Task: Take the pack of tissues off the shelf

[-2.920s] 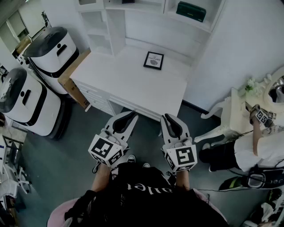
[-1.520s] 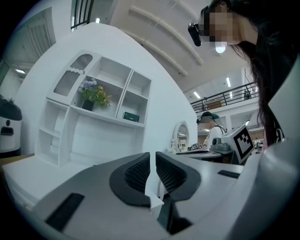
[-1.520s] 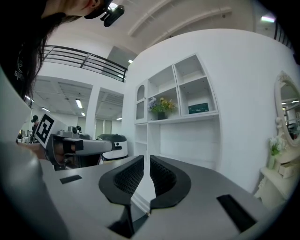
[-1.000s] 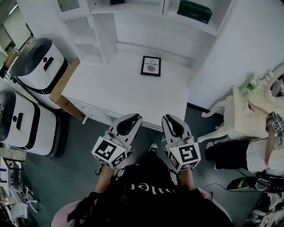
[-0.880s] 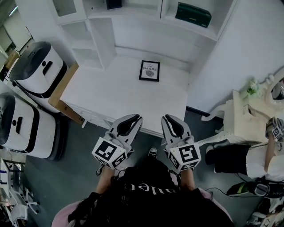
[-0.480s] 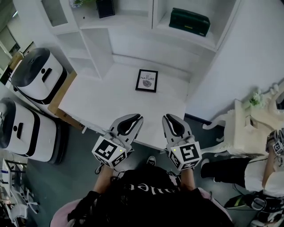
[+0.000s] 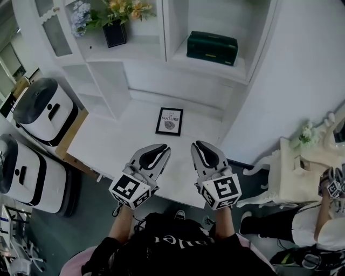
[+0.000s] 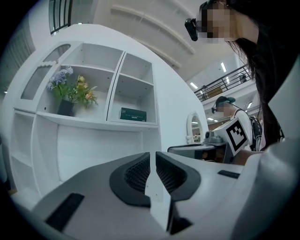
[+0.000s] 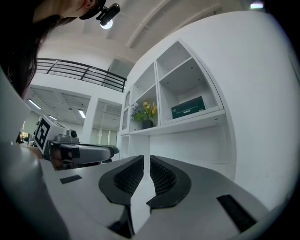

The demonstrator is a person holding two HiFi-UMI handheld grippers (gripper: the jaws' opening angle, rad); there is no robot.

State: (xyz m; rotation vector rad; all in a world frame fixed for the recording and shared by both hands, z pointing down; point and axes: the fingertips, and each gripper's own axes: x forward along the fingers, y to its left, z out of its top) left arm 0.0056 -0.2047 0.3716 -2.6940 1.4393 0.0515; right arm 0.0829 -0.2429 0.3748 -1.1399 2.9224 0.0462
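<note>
I hold both tongs side by side over the near edge of the white counter (image 7: 116, 148); my left tongs (image 7: 160, 149) are closed down to a thin slit with nothing between the ribbed black pads; my right tongs (image 7: 198, 145) are pressed together the same way, and they are empty too. Each carries its cube of black-and-white square markers close to my hand.

The dark green rectangular pack of tissues (image 7: 212, 47) lies flat in the right-hand compartment of the white shelf unit (image 7: 164, 27) above the counter; it is well apart from both tongs and untouched, alone on its board, with a long side turned towards me. Pale lettering runs across its front face in both gripper views; it is too small for me to read.

In the compartment to its left stands a black square pot (image 7: 115, 33); it holds orange, yellow and pale blue flowers (image 7: 126, 9).

On the counter, towards the back wall and roughly in line with the gap between my two tongs, sits a black-framed picture (image 7: 169, 121); I can read the word NATURE printed on its white sheet above a grey shape; a smaller line over that word is beyond my reading.

To the left of the counter stand two white rounded machines with dark tops (image 7: 43, 108).
</note>
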